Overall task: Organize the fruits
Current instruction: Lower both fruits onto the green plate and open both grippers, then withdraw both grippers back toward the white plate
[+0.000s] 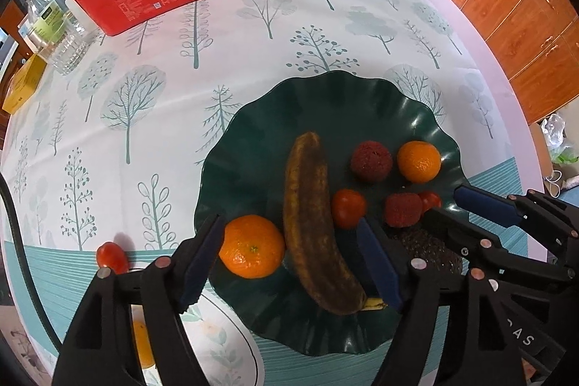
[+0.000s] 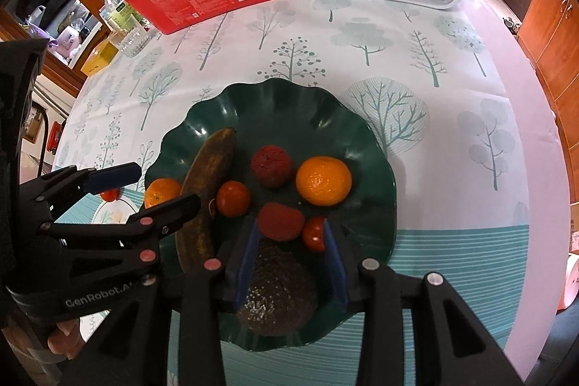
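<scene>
Hovering low over the wavy dark green plastic plate [image 1: 253, 118], my left gripper [image 1: 293, 263] spreads wide around the round orange tangerine [image 1: 252, 246] and browned banana [image 1: 315, 223]; my right gripper [image 2: 291, 263], unclenched, straddles the dark bumpy avocado [image 2: 278, 295] at lower centre frame.

Green wavy plate [image 2: 365, 147] holds browned banana [image 2: 208, 183], oranges, lychees, tomatoes, dark avocado [image 2: 280, 292].

Two oranges [image 1: 252, 246] [image 1: 419, 161], three tomatoes [image 1: 348, 208] [image 1: 430, 199] [image 1: 111, 257] (one off-plate)

Wooden cabinets [image 1: 521, 24] flank the tree-print tablecloth [image 1: 144, 96].
</scene>
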A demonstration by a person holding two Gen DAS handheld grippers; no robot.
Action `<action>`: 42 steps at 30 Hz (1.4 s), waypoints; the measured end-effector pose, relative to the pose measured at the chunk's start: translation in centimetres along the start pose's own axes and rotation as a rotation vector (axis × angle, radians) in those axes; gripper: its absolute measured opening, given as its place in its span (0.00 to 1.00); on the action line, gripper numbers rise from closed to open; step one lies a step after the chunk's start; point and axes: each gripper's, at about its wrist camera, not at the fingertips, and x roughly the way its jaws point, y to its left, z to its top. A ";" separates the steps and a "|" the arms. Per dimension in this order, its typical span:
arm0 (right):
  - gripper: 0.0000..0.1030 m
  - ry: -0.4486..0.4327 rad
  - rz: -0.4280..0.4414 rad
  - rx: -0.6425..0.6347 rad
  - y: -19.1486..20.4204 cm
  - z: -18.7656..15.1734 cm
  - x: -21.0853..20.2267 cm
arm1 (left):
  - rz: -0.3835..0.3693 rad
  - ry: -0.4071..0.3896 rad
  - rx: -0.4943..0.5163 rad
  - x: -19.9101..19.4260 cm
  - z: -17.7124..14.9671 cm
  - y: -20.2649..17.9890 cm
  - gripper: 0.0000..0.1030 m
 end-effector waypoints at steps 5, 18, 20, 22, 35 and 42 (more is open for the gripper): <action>0.36 -0.014 -0.013 -0.014 0.5 -0.2 -0.6 | 0.003 -0.016 0.005 -0.8 -0.4 0.1 0.73; 0.36 -0.060 -0.037 -0.023 2.4 -1.6 -3.6 | -0.014 -0.077 0.017 -4.4 -2.3 0.5 0.73; 0.36 -0.074 -0.046 -0.024 2.9 -1.9 -4.3 | -0.018 -0.088 0.019 -5.0 -2.6 0.6 0.73; 0.36 -0.087 -0.051 -0.021 3.4 -2.2 -5.1 | -0.026 -0.103 0.024 -5.9 -3.1 0.9 0.73; 0.36 -0.177 -0.074 0.009 8.8 -4.5 -9.8 | -0.040 -0.224 0.031 -13.3 -6.0 4.8 0.73; 0.36 -0.215 -0.075 -0.005 13.6 -5.3 -11.3 | -0.039 -0.260 0.025 -16.2 -7.6 9.1 0.73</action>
